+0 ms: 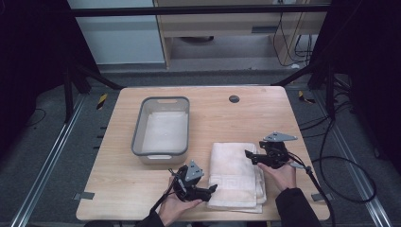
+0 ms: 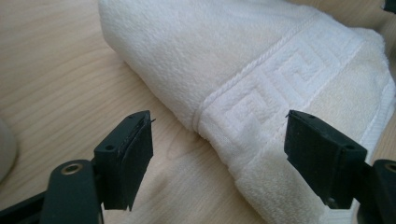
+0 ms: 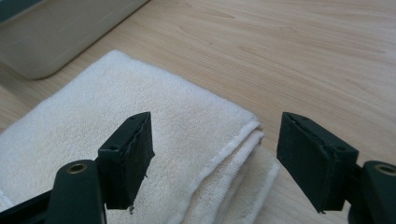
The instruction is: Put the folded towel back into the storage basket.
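The folded towel [image 1: 235, 176] lies on the table [image 1: 142, 189], not yet gripped. Left gripper [image 1: 213, 188] and right gripper [image 1: 248, 154] flank it, jaws wide open, empty. The bin [image 1: 137, 130] awaits loading.

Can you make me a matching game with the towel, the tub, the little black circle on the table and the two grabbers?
Things:
1. towel
2. tub
3. black circle
4. left gripper
5. right gripper

Descriptions:
A. far part of the table, past everything else
B. open, at the towel's near left edge
C. grey rim, pale inside, left of the towel
D. folded, white, with a key-pattern band
E. open, at the towel's far right edge

Pairs: 1-D, 2-C, 3-A, 4-B, 5-E
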The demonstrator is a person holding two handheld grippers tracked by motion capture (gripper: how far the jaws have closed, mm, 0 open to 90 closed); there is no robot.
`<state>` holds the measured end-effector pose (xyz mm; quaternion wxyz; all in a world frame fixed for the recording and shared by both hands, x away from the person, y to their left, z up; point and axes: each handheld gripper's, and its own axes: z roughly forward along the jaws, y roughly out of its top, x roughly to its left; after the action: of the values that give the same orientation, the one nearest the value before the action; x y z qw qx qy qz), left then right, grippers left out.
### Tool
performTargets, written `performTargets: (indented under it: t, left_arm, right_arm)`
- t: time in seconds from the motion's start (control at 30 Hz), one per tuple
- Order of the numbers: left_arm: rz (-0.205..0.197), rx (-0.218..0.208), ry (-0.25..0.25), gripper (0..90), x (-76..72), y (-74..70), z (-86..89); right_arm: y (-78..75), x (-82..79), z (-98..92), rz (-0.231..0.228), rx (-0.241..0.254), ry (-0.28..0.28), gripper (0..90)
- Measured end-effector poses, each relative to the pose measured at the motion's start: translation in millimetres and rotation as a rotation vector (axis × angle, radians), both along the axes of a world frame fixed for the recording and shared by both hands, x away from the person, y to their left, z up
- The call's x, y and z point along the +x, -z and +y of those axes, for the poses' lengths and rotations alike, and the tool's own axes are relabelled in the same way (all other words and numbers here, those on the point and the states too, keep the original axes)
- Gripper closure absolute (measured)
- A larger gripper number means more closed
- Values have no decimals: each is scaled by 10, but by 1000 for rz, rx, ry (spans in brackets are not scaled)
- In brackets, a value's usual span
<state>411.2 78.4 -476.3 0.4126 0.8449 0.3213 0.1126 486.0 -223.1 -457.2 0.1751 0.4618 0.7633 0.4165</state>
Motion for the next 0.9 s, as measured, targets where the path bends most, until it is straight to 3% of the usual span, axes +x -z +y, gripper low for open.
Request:
performTargets:
  t: [0.47, 0.8, 0.9]
  left_arm:
    - [41, 5, -5, 271, 29, 149, -120]
    - [124, -19, -11, 301, 94, 239, -141]
    - [123, -22, -7, 319, 94, 245, -147]
  right_arm:
    - [219, 49, 14, 86, -33, 5, 268]
    - [320, 69, 46, 153, -29, 16, 309]
    - [331, 78, 52, 163, -25, 17, 323]
